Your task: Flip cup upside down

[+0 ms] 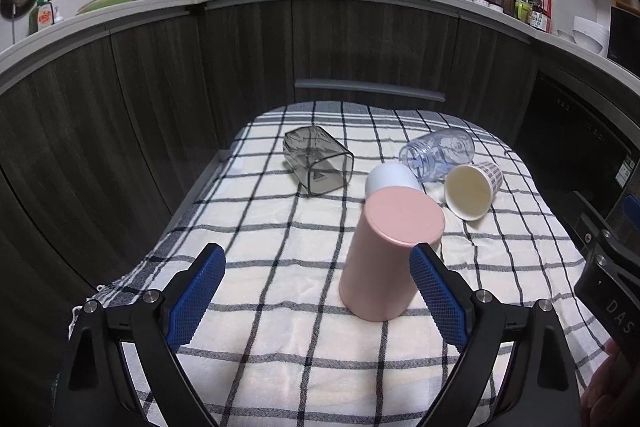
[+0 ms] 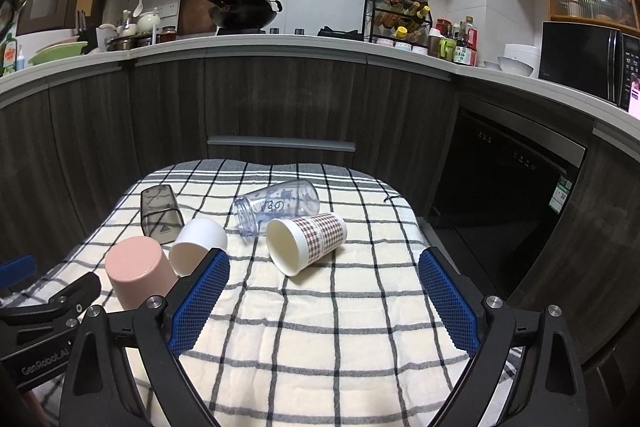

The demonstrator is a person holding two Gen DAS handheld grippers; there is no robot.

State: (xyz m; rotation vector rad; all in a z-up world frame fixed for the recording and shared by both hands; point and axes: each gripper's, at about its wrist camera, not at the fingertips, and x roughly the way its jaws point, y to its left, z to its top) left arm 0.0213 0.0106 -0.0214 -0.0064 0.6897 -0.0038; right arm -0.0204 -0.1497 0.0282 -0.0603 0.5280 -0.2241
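A pink cup stands upside down on the checked cloth, between and just beyond my left gripper's fingers. It also shows in the right wrist view. My left gripper is open and empty. A white cup lies on its side behind the pink one. A plaid paper cup, a clear printed cup and a smoky square cup also lie on their sides. My right gripper is open and empty, in front of the plaid cup.
The cloth covers a small table in front of dark wood kitchen cabinets. A black dishwasher door is at the right. The counter above holds a wok, bottles and dishes.
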